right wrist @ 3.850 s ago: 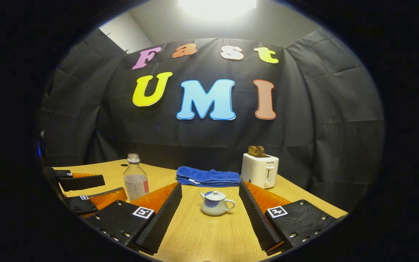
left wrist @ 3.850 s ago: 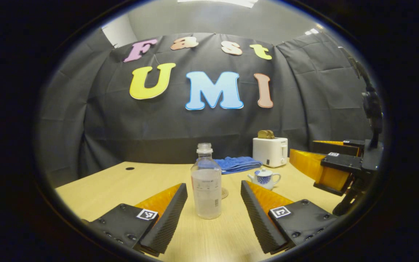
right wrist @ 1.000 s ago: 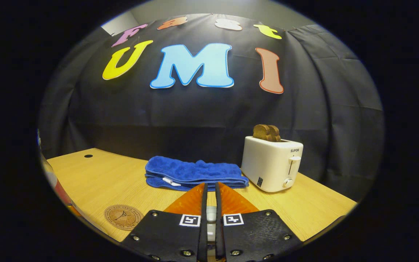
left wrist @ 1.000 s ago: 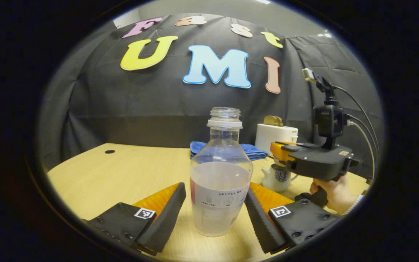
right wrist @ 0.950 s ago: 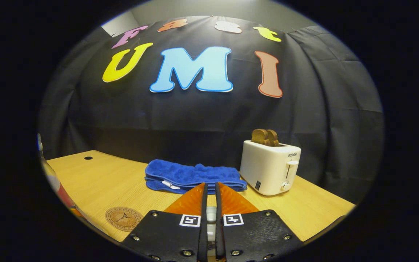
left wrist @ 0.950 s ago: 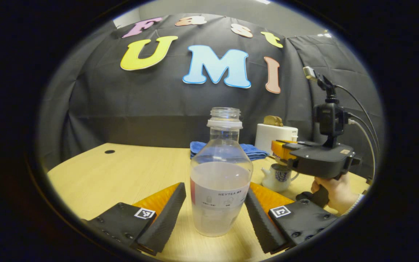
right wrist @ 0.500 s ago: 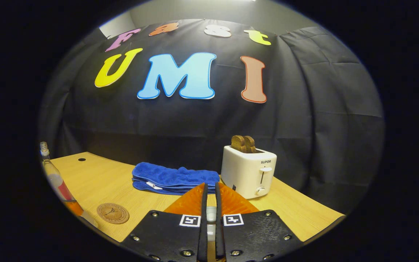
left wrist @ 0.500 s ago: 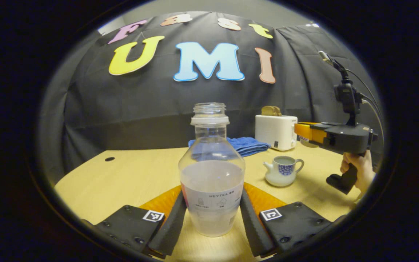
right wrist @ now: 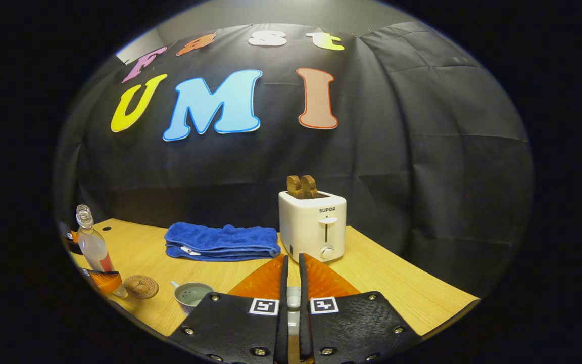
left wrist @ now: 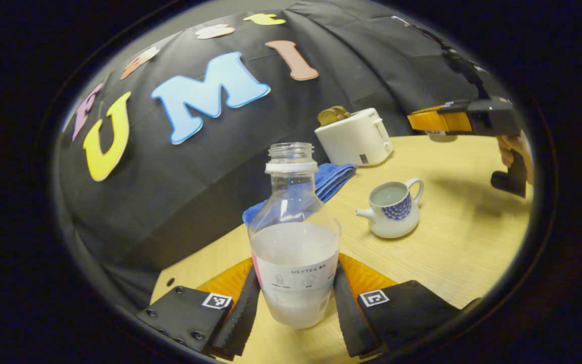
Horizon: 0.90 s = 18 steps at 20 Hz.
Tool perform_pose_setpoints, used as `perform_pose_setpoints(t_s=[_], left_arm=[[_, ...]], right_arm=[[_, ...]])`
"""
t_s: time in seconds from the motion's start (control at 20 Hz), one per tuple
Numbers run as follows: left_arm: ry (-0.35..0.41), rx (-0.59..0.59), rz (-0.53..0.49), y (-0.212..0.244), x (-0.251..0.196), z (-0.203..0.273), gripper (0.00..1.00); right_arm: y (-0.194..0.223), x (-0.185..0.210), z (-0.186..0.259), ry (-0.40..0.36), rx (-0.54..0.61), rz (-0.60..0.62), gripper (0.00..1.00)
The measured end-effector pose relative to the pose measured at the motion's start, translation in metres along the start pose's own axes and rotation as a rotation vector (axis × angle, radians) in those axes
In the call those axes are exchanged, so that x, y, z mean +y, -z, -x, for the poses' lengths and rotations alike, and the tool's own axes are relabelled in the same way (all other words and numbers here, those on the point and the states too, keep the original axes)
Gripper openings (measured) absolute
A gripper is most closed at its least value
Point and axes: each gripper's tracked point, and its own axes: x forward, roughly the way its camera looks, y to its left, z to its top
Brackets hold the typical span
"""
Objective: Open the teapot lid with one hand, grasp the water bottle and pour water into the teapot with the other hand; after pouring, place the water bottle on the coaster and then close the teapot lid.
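A clear, uncapped water bottle (left wrist: 293, 242), half full, stands between the fingers of my left gripper (left wrist: 295, 283), which is shut on its labelled lower body. The table leans steeply across the left gripper view. The white and blue teapot (left wrist: 392, 207) sits lidless beyond the bottle to the right, its opening showing. My right gripper (right wrist: 292, 263) is shut on the small white teapot lid (right wrist: 293, 297) and hangs above the table right of the teapot. In the right gripper view the teapot (right wrist: 190, 293) is at lower left, with the round coaster (right wrist: 140, 286) and bottle (right wrist: 91, 242) beside it.
A white toaster (right wrist: 312, 225) with toast stands at the back of the wooden table (right wrist: 397, 283), and a folded blue towel (right wrist: 220, 241) lies to its left. A hand (left wrist: 511, 149) holds the right gripper (left wrist: 452, 120) above the table's right side.
My left gripper closed on the bottle and has rolled with it. The right gripper lifted the lid off the teapot and carried it up and to the right.
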Motion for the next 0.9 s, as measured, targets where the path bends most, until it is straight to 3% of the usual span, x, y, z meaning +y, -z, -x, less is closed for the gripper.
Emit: perform_pose_setpoints(t_s=[0.3,0.9], left_arm=[[0.000,0.033,-0.411,-0.019,0.009,-0.036,0.82],[0.082,0.133,-0.967,-0.026,-0.011,-0.065,0.83]], right_arm=[[0.006,-0.025,-0.003,0.022,0.030,-0.075,0.08],[0.004,-0.033,-0.002,0.033,0.028,-0.099,0.08]])
